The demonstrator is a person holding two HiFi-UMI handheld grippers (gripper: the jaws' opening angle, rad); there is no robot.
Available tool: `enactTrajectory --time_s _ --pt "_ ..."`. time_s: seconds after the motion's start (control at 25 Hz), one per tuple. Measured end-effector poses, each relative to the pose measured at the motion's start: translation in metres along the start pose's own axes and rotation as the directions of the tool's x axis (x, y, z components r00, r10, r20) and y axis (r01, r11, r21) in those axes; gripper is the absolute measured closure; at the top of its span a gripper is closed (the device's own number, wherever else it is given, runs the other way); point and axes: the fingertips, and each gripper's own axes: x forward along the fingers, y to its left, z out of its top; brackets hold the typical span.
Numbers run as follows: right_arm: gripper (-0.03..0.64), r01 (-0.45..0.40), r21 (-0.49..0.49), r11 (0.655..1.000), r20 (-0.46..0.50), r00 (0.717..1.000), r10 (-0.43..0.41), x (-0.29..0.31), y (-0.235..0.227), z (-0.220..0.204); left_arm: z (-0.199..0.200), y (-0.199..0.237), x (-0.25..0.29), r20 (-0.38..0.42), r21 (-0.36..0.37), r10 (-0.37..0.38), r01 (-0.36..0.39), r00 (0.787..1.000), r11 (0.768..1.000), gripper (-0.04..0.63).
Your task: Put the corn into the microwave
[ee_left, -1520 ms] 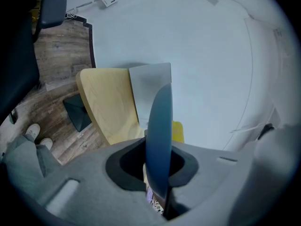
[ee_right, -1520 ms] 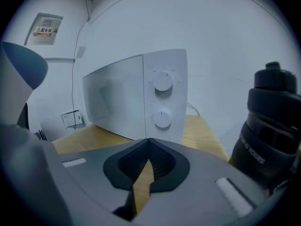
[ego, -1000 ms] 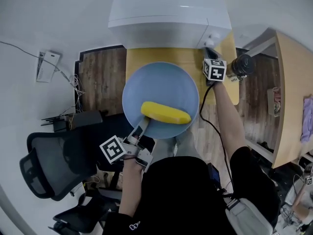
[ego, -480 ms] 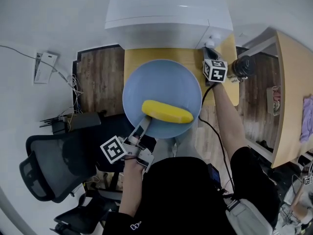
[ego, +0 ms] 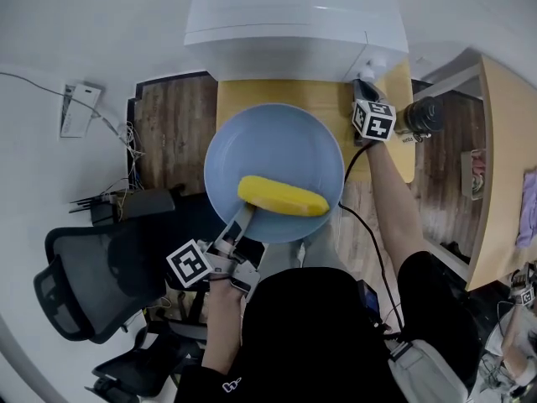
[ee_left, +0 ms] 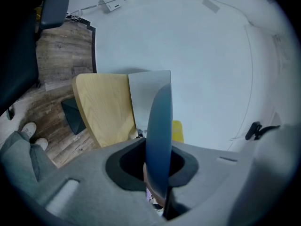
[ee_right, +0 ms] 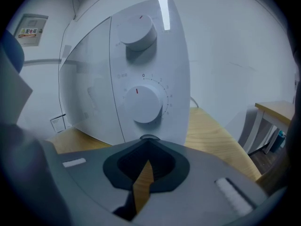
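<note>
A yellow corn cob (ego: 283, 196) lies on the near half of a round blue plate (ego: 268, 141). My left gripper (ego: 243, 218) is shut on the plate's near rim and holds it in the air in front of the white microwave (ego: 294, 15). In the left gripper view the plate (ee_left: 159, 121) stands edge-on between the jaws, with the corn (ee_left: 177, 131) behind it. My right gripper (ego: 362, 86) is shut and empty at the microwave's front right corner. In its own view the right gripper (ee_right: 143, 173) faces the lower knob (ee_right: 146, 105) and upper knob (ee_right: 137, 31).
The microwave stands on a small wooden table (ego: 277, 93), with a black cylindrical object (ego: 419, 114) at its right end. A black office chair (ego: 92, 284) is at the lower left, a second wooden desk (ego: 503, 158) at the right. Cables and a white box (ego: 75, 112) lie by the wall.
The plate with the corn has drifted slightly to the left in the head view. The right gripper has stayed at the microwave's corner.
</note>
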Motion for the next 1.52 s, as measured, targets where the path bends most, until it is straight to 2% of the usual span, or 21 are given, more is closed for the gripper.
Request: enactTrajectory --time_s 0.2,0.68,0.8,0.92,1.08,1.44,1.52 --pt "0.611 -0.008 -0.027 1.0 -0.017 1.0 0.007 0.003 0.005 -0.004 -0.001 0.006 -0.015 0.021 -0.004 0.014 -0.014 1.0 1.0 0.551" --pt "0.614 0.071 0.102 0.992 -0.033 0.997 -0.068 0.005 -0.001 -0.003 -0.002 0.011 -0.016 0.026 -0.009 0.012 -0.012 1.0 1.0 0.55" --pt "0.614 0.115 0.128 0.985 -0.06 0.992 -0.108 0.006 -0.004 -0.004 -0.003 0.012 -0.015 0.023 -0.003 0.011 -0.011 1.0 1.0 0.55" --pt "0.615 0.141 0.193 0.971 -0.085 0.988 -0.127 0.009 -0.005 -0.006 -0.003 0.013 -0.016 0.024 -0.004 0.011 -0.011 1.0 1.0 0.551" --pt "0.614 0.094 0.221 0.971 -0.074 0.994 -0.08 0.009 -0.001 -0.006 -0.007 0.016 -0.023 0.031 -0.008 0.01 -0.01 0.999 1.0 0.551" --pt "0.611 0.092 0.219 0.971 -0.091 0.993 -0.074 0.001 -0.003 -0.009 -0.009 0.022 -0.051 0.067 -0.015 0.014 -0.013 0.998 1.0 0.55" --pt "0.611 0.077 0.221 0.972 -0.071 0.996 -0.063 -0.006 -0.001 -0.009 -0.008 0.021 -0.054 0.07 -0.013 0.005 -0.004 0.998 1.0 0.551"
